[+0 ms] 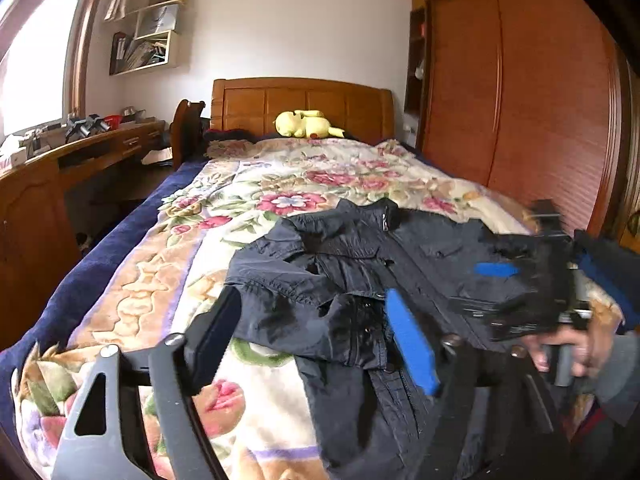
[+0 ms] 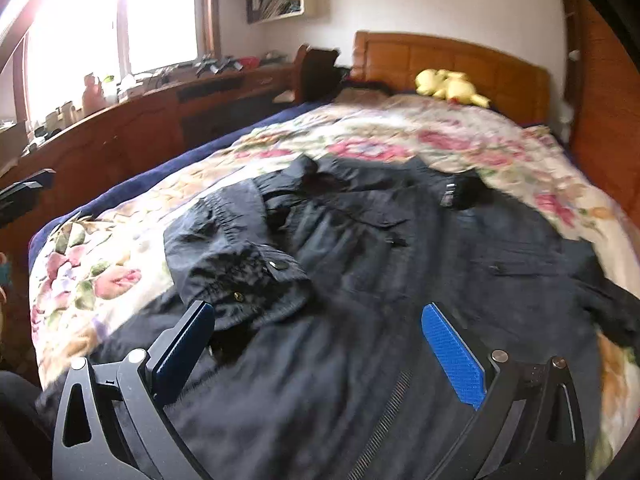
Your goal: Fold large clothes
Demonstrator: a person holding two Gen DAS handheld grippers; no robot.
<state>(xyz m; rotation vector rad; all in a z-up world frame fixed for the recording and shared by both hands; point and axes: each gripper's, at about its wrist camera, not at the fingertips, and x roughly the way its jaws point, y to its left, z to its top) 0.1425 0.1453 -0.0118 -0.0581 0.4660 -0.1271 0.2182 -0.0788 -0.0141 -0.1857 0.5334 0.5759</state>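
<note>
A dark navy jacket [image 1: 360, 272] lies front up on the floral bedspread [image 1: 248, 184], collar toward the headboard, its left sleeve folded across the chest. It also shows in the right wrist view [image 2: 380, 248]. My left gripper [image 1: 312, 320] is open and empty, hovering over the jacket's left side near the folded sleeve cuff [image 1: 352, 324]. My right gripper [image 2: 320, 344] is open and empty above the jacket's lower front. In the left wrist view the right gripper [image 1: 532, 292] appears blurred over the jacket's right side, held by a hand.
A yellow plush toy [image 1: 306, 124] lies by the wooden headboard [image 1: 300, 100]. A wooden desk [image 1: 80, 152] with clutter runs along the left under the window. A wooden wardrobe [image 1: 520, 100] stands to the right. Wall shelves [image 1: 148, 36] hang above the desk.
</note>
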